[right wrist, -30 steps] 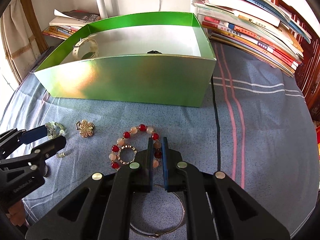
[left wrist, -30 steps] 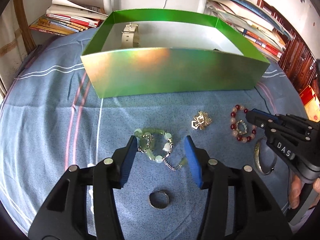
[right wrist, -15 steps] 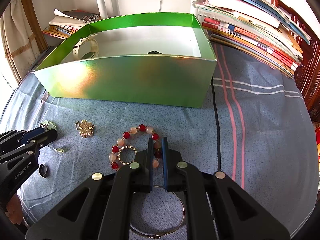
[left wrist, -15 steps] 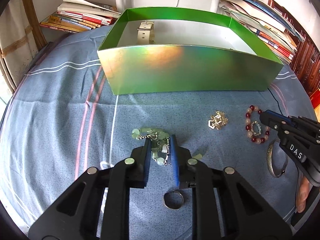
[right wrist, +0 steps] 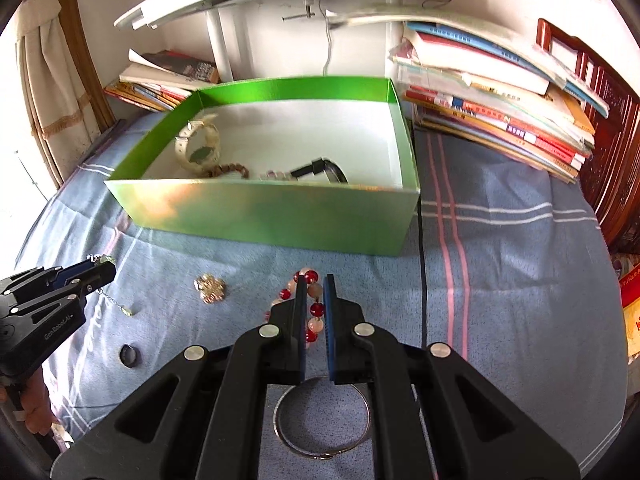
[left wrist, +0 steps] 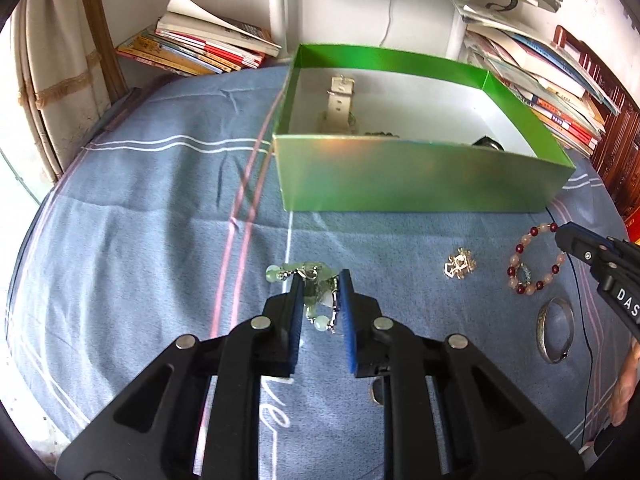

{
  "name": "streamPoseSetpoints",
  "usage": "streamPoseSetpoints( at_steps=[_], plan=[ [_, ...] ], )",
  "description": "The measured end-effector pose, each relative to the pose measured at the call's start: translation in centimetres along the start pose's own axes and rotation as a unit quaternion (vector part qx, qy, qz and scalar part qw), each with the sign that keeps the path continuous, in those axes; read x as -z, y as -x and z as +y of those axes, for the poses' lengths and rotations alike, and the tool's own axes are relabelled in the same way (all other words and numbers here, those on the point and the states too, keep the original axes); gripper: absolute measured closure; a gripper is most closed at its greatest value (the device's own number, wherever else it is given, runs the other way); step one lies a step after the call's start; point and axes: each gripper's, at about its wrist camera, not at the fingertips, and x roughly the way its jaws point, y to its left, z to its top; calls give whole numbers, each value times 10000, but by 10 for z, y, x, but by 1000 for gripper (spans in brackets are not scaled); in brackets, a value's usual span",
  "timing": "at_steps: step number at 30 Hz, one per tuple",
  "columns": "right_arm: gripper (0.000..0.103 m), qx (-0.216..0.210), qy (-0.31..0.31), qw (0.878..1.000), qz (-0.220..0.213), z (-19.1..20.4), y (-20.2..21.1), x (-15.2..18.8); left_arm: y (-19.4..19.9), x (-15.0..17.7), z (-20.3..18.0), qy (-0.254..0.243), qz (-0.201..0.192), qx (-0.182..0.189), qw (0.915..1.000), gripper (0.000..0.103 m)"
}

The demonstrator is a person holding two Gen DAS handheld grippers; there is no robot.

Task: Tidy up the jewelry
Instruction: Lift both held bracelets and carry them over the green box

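Note:
My left gripper (left wrist: 321,279) is shut on a pale green bead bracelet (left wrist: 316,298), which hangs between the blue pads just above the blue cloth. In the right wrist view the left gripper (right wrist: 102,267) shows at the left edge, and the bracelet's chain (right wrist: 116,302) trails down from it. My right gripper (right wrist: 315,280) is shut on a red and pink bead bracelet (right wrist: 316,309), whose loop droops below the jaws. The left wrist view shows the right gripper (left wrist: 560,234) at the far edge of that bracelet (left wrist: 520,258). The green box (left wrist: 420,178) stands behind both.
The green box (right wrist: 260,212) holds a white watch (right wrist: 198,146), brown beads and a black watch. On the cloth lie a gold brooch (right wrist: 210,288), a dark ring (right wrist: 130,356) and a silver bangle (right wrist: 320,420). Book stacks (right wrist: 500,108) flank the box.
My left gripper closed on the green bracelet and lifted it off the cloth toward the left of the box. My right gripper rose with the red bracelet, staying shut.

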Motion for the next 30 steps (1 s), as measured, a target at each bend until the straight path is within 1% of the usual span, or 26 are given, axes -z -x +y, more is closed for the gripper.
streamPoseSetpoints(
  at_steps=[3, 6, 10, 15, 17, 19, 22, 24, 26, 30],
  plan=[
    [95, -50, 25, 9998, -164, 3, 11, -6, 10, -4, 3, 24, -124, 1, 9999, 86],
    [95, -101, 88, 9997, -227, 8, 18, -7, 17, -7, 4, 20, -211, 21, 9998, 86],
    [95, -212, 173, 9991, -314, 14, 25, -16, 25, -14, 4, -13, -307, 139, 9994, 86],
    [95, -201, 292, 9972, -659, 19, 39, -40, 38, -40, -2, -139, -564, 249, 9980, 86],
    [95, -145, 333, 9959, -832, 20, 46, -54, 42, -57, -8, -212, -702, 336, 9967, 86],
    [95, -121, 374, 9943, -988, 19, 50, -69, 43, -72, -12, -258, -813, 347, 9957, 86],
    [95, -81, 355, 9928, -1145, 16, 47, -92, 36, -99, -16, -241, -903, 338, 9951, 86],
    [95, -97, 317, 9929, -1144, 13, 38, -102, 26, -115, -16, -185, -909, 256, 9954, 86],
    [95, -134, 260, 9942, -1033, 10, 24, -106, 14, -124, -15, -147, -857, 220, 9960, 86],
    [95, -137, 155, 9969, -761, 11, -6, -108, -17, -134, -14, -34, -600, 150, 9981, 85]
  ],
)
